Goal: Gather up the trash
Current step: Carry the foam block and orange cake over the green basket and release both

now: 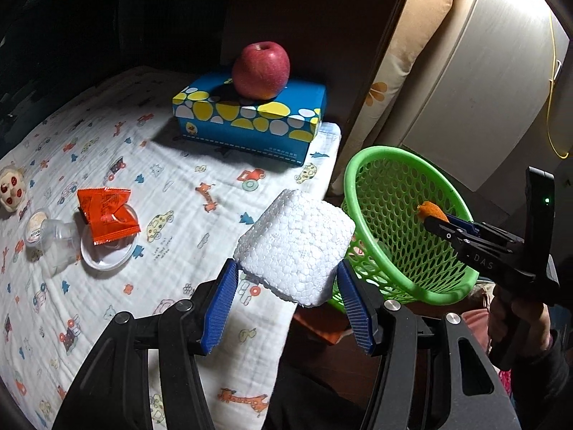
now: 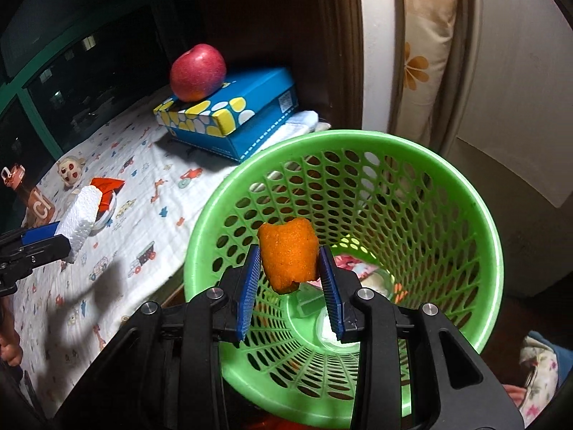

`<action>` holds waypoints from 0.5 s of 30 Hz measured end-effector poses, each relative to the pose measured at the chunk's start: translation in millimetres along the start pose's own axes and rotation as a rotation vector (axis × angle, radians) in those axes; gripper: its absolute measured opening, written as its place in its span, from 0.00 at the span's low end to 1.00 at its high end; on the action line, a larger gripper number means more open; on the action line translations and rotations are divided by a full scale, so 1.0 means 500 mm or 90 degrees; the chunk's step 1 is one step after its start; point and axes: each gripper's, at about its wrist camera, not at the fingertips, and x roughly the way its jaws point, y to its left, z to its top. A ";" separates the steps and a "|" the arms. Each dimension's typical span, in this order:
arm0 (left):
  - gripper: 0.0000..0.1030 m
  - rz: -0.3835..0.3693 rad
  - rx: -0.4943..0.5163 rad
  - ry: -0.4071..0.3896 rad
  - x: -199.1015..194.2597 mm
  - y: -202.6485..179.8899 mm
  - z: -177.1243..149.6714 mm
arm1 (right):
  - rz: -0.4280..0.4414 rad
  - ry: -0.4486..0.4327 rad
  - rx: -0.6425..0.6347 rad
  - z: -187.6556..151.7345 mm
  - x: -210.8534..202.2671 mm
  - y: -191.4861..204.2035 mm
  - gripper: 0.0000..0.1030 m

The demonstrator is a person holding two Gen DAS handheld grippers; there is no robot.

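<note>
The left gripper [image 1: 288,276] is clamped on a white block of polystyrene foam [image 1: 297,247], its blue pads pressing both sides of the block, which hangs over the near edge of a table covered with a white cloth printed with small vehicles and animals [image 1: 107,165]. The right gripper [image 2: 290,268] pinches an orange spongy scrap [image 2: 288,258] between its blue pads, directly above the mouth of a green mesh wastebasket [image 2: 465,222] that stands just beside the table's edge. Some bits of rubbish already lie at the bottom of the basket. On the cloth, an orange foil wrapper [image 1: 107,215] rests on a small white lid [image 1: 107,254], next to a clear plastic cup [image 1: 53,240] lying on its side. Farther back, a red apple [image 1: 260,70] sits on a blue tissue box with yellow and white spots [image 1: 250,118]. A person's hand [image 1: 519,326] grips the handle of the right gripper.
</note>
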 end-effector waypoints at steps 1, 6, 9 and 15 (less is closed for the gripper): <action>0.54 -0.003 0.006 0.000 0.002 -0.010 0.005 | -0.006 0.000 0.003 -0.002 -0.001 -0.009 0.34; 0.54 -0.013 0.036 0.001 0.019 -0.055 0.027 | -0.022 0.005 0.028 -0.011 -0.008 -0.054 0.38; 0.54 -0.018 0.052 0.003 0.031 -0.081 0.041 | -0.030 0.000 0.037 -0.014 -0.014 -0.072 0.42; 0.54 -0.036 0.078 0.013 0.061 -0.133 0.060 | -0.032 -0.011 0.055 -0.021 -0.037 -0.103 0.50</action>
